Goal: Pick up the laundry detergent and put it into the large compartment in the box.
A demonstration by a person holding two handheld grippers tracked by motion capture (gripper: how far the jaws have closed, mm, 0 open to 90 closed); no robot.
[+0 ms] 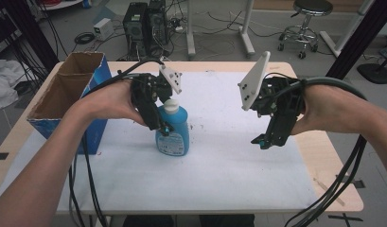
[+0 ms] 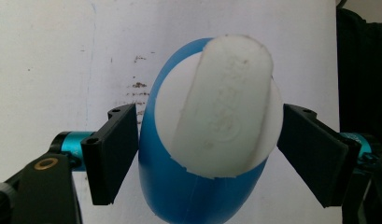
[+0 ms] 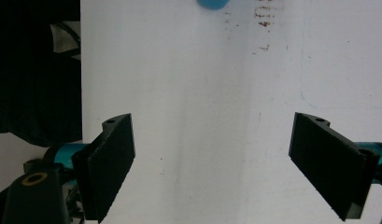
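Blue bottle (image 1: 173, 130), white cap (image 2: 221, 107): upright on the white-covered table (image 1: 229, 165), just right of the cardboard box (image 1: 70, 94). Your left tool (image 1: 163, 126): jaws either side of the bottle's body, left pad about touching, right pad with a sliver of gap; not yet pinching. Your right tool (image 1: 260, 141): spread wide, nothing between, hanging over bare table well right of the bottle.

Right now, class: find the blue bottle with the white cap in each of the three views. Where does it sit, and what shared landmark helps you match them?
High view: blue bottle upright, left of centre, at the left gripper.
Left gripper view: centre, seen from above, white cap foremost, between the fingers.
Right gripper view: a blue sliver at the top edge.
Shared landmark: the brown specks on the white table cover.
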